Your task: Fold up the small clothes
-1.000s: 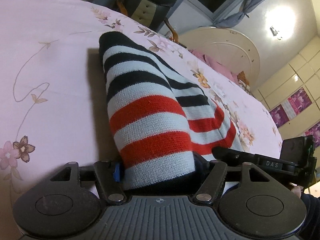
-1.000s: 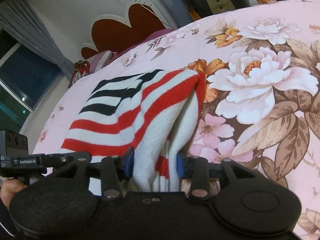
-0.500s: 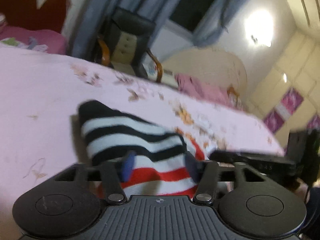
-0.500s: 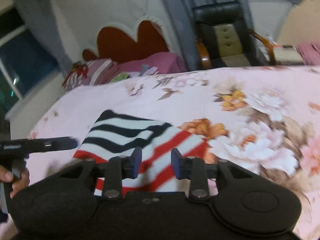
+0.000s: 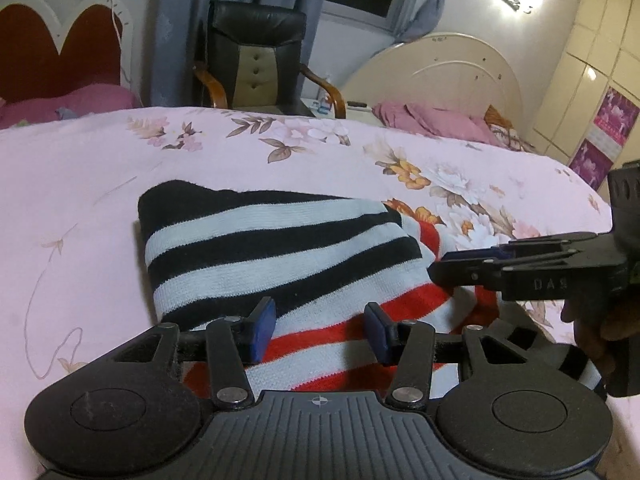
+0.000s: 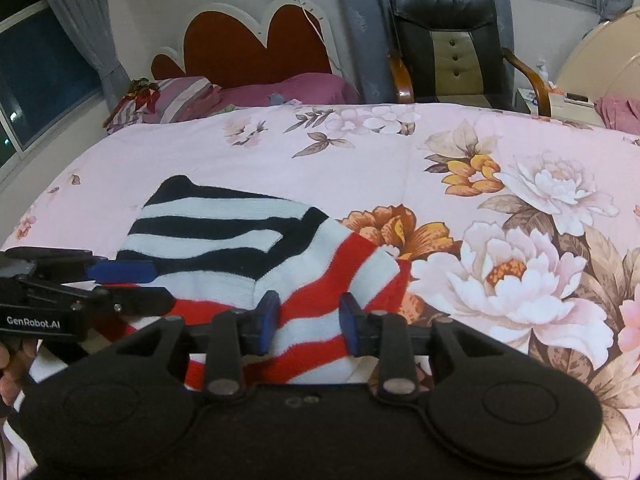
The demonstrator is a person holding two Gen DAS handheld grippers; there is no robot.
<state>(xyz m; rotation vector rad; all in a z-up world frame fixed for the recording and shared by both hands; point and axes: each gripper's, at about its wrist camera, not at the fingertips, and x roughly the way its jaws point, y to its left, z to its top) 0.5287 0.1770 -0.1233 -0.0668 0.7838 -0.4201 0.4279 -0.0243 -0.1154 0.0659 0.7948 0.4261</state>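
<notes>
A small knitted garment with black, pale blue and red stripes lies folded on the pink floral bedspread. It also shows in the right wrist view. My left gripper is open and empty, raised just above the garment's near red-striped end. My right gripper is open and empty, above the garment's near right part. Each gripper shows side-on in the other's view: the right one at the garment's right edge, the left one at its left edge.
A black and tan armchair stands beyond the bed's far edge. A red heart-shaped headboard with pink pillows is at the far left. A cream round headboard and pink bedding are at the far right.
Both grippers have let go of the garment's near end, opened, and lifted back. The garment now lies folded flat on the bed.
</notes>
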